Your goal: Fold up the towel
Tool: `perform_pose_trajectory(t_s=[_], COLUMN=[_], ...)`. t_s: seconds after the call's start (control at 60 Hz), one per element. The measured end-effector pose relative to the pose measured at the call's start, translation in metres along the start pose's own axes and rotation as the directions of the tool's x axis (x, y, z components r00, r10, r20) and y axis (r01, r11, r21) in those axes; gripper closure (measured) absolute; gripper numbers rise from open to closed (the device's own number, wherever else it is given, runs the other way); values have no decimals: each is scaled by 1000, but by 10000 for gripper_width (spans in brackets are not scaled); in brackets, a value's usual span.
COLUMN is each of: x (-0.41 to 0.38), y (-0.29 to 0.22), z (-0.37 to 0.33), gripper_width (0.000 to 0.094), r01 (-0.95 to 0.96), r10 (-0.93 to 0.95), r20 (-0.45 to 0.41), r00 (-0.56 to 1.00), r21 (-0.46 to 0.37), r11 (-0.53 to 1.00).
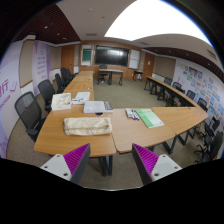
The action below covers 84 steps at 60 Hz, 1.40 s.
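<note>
The tool (110, 160) is raised above the floor and faces down a long meeting room. Its 2 fingers are spread wide apart, and nothing is held between them. Each finger carries a magenta pad (76, 158) on its inner face; both pads are bare. The towel (88, 125), a pale cream cloth folded into a rough rectangle, lies flat on the near end of the wooden surface (70, 138), ahead of the fingers and slightly toward the left finger. It is well apart from the tool and in contact with neither finger. Beyond the towel, on the same surface, lie a stack of white papers (96, 106) and 2 further pale cloths (62, 101), near one another. A second wooden surface (165, 122) adjoins the first on the right side and angles away; a green folder (150, 118) rests on it, with small dark items just beside the folder that cannot be identified. Black office chairs (30, 108) stand along the left side of the first surface, and further chairs line the right wall. A dark board (110, 56) is mounted on the far wall. A large bright light panel (160, 20) is set in the ceiling.
</note>
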<state>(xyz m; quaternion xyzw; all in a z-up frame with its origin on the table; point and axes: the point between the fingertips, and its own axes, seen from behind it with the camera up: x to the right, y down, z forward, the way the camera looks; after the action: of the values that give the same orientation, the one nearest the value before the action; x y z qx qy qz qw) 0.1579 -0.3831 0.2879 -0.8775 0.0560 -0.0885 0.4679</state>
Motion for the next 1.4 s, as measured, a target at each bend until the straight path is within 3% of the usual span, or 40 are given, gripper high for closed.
perform_pose_trajectory(t_s=[0.183, 0.333, 0.633, 0.9, 1.033, 1.133, 1.2, 1.4], x=[-69, -166, -316, -341, -341, -339, -333, -334], y=[52, 68, 33, 15, 24, 26, 24, 22], z=[64, 130, 287, 410, 435, 436, 439, 438], gripper_width=[75, 79, 85, 98, 269, 563, 840, 915], r01=[50, 57, 122, 167, 190, 247, 288, 282], r10=[-47, -50, -116, -149, -164, -222, -264, -250], r20=[50, 159, 237, 213, 212, 219, 208, 231], r00=[998, 986, 964, 965, 963, 950, 942, 940], r21=[-47, -45, -8, -68, -109, -93, -93, -117], r11=[998, 997, 993, 984, 976, 965, 953, 952])
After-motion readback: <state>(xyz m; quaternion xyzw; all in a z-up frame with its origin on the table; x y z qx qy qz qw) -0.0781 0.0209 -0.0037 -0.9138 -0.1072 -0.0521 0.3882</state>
